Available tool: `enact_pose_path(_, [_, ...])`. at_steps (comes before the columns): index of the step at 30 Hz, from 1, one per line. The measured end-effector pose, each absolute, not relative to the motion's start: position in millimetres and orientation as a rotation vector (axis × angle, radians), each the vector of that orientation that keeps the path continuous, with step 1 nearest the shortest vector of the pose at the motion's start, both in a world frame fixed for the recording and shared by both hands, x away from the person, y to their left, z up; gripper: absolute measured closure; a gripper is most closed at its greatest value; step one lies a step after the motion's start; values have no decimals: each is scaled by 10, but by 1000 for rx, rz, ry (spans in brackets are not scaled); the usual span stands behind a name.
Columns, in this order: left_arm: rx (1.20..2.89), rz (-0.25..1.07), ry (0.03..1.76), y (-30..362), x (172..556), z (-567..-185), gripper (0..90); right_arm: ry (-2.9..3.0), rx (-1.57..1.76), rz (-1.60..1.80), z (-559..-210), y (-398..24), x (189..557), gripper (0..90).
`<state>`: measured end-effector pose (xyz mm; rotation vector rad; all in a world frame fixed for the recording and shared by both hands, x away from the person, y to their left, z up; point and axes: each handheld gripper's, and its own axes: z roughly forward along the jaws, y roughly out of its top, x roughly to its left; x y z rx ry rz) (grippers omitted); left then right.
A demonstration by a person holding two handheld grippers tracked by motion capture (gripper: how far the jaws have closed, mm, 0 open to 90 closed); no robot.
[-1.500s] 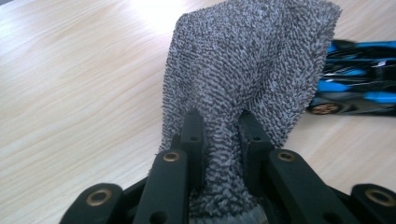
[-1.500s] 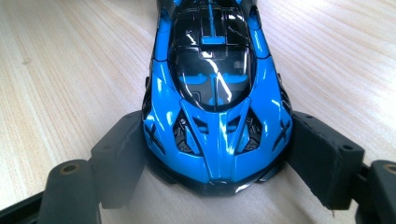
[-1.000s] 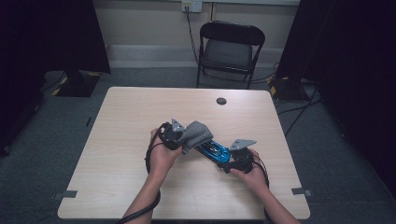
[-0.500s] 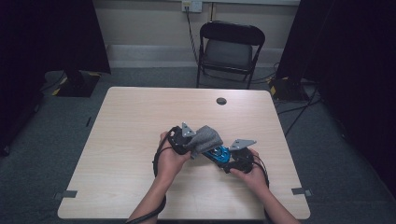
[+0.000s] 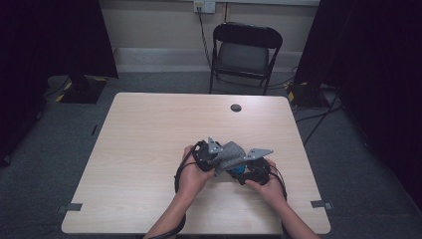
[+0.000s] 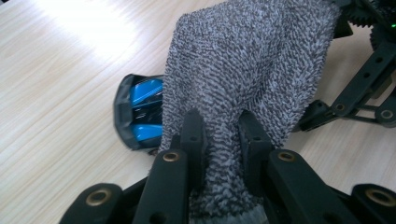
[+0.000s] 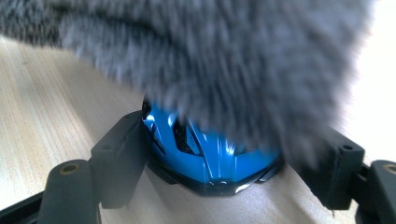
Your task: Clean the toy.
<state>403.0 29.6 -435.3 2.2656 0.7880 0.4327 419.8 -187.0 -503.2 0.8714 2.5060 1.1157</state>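
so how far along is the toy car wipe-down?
Done: the right gripper is clamped on the blue toy car, and the left gripper is shut on the grey cloth. In hand: the cloth is draped over the car on the table. Left: how much has been wiped can't be judged; release both afterwards.

Two black grippers, each topped by a grey three-cornered plate: left gripper (image 5: pixel 215 158), right gripper (image 5: pixel 247 168). Black linkage arms pinned with brass-ringed rivets (plain in the left gripper view), squared black jaws with small screw holes. Black cable (image 5: pixel 177 175) looping from each. Bare forearms, no sleeves.
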Motion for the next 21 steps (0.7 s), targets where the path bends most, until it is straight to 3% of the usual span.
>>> enact_pose_path(21, [2379, 400, 695, 101, 4021, -4558, 759, 2505, 874, 1115, -5031, -1870, 4197, 232])
